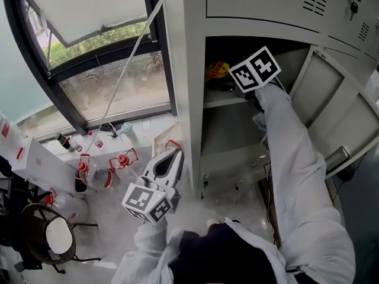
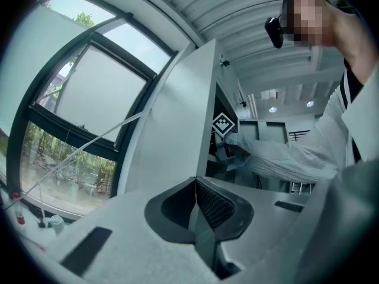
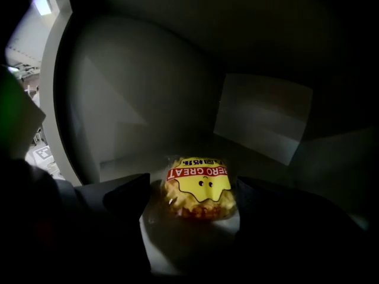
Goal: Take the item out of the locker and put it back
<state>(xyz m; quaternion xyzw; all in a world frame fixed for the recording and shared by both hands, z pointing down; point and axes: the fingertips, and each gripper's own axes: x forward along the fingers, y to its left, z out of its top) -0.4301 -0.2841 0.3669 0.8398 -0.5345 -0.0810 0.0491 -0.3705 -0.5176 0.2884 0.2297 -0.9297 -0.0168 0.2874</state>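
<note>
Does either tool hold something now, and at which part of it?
Nothing is held. The right tool stands open around the snack bag, not pressing it; the left tool is shut and empty.

A yellow snack packet (image 3: pixel 200 188) banded in red shows against the pale grey locker (image 1: pixel 185 87), black-and-white square markers (image 1: pixel 147 199) patterning the white left hand-held gripper (image 1: pixel 175 154).

One yellow plastic snack packet (image 3: pixel 198 188), just the one! Two grey two-jaw grippers in play: left gripper (image 1: pixel 173 154), right gripper (image 3: pixel 192 201). One tall grey metal locker (image 1: pixel 189 70). And one dark round-seated chair (image 1: pixel 59 236) down below.
</note>
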